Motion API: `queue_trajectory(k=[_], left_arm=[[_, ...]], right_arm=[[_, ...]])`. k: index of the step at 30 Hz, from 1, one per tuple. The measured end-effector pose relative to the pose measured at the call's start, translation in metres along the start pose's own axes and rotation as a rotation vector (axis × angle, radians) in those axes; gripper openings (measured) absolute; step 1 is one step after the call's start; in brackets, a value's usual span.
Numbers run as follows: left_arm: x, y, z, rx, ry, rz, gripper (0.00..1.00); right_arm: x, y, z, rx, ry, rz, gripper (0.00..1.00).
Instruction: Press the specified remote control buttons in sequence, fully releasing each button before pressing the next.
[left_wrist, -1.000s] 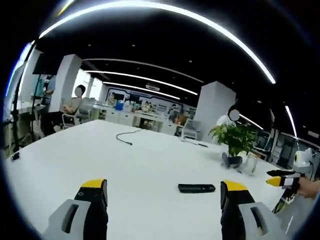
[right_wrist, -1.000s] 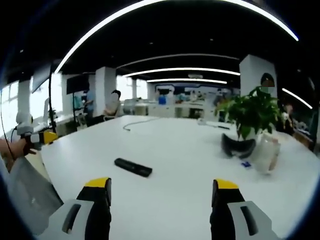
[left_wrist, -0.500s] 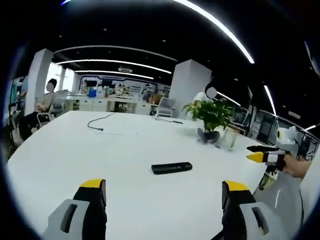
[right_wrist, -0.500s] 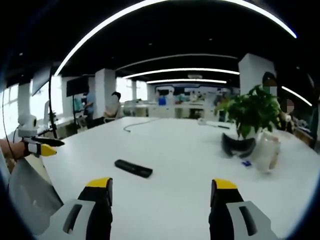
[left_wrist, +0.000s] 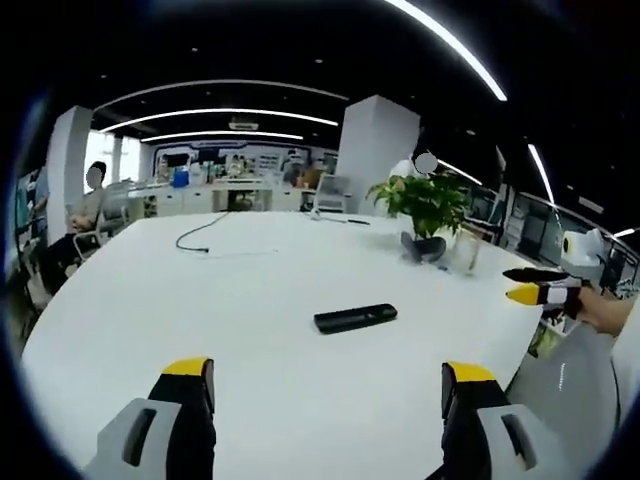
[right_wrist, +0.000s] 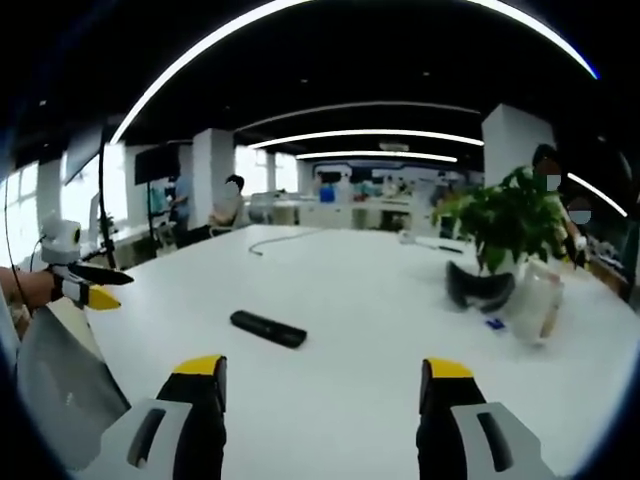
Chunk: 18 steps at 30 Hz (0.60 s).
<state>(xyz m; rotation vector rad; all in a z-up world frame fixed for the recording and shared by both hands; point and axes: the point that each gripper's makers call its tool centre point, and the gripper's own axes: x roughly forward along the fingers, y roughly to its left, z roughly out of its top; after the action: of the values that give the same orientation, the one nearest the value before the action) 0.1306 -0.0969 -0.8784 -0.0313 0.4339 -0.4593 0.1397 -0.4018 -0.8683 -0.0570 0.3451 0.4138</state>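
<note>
An open-plan office: a large white tabletop with a potted plant on it, long curved ceiling light strips under a dark ceiling, white square pillars, rows of desks behind, and people seated on office chairs.

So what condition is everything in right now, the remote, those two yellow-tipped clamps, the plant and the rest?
Black slim remote control: lying flat on the table, untouched.
Left gripper: open, holding nothing, short of the remote.
Right gripper: open, holding nothing, short of the remote.
Green leafy potted plant: upright.
Clear glass jar: standing upright beside the plant.
Dark thin cable: lying loose on the table.
White table: bare in front of the grippers.
</note>
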Motion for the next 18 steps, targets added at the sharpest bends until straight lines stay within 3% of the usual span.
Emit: queue_trajectory(k=[6,10,14,18], left_arm=[[0.010,-0.002,-0.004,0.002,0.017,-0.035,0.99],[0.022,-0.012,-0.018,0.070,0.118,-0.097,0.97],[0.031,-0.022,-0.014,0.007,0.093,-0.145,0.96],[0.040,-0.026,-0.010,-0.121,0.081,-0.189,0.95]], right_arm=[[0.000,0.004,-0.002,-0.001,0.010,0.016,0.75],[-0.001,0.002,-0.003,-0.004,0.014,0.009,0.75],[0.000,0.005,-0.004,0.004,0.019,0.024,0.75],[0.001,0.007,-0.006,-0.018,0.031,0.029,0.75]])
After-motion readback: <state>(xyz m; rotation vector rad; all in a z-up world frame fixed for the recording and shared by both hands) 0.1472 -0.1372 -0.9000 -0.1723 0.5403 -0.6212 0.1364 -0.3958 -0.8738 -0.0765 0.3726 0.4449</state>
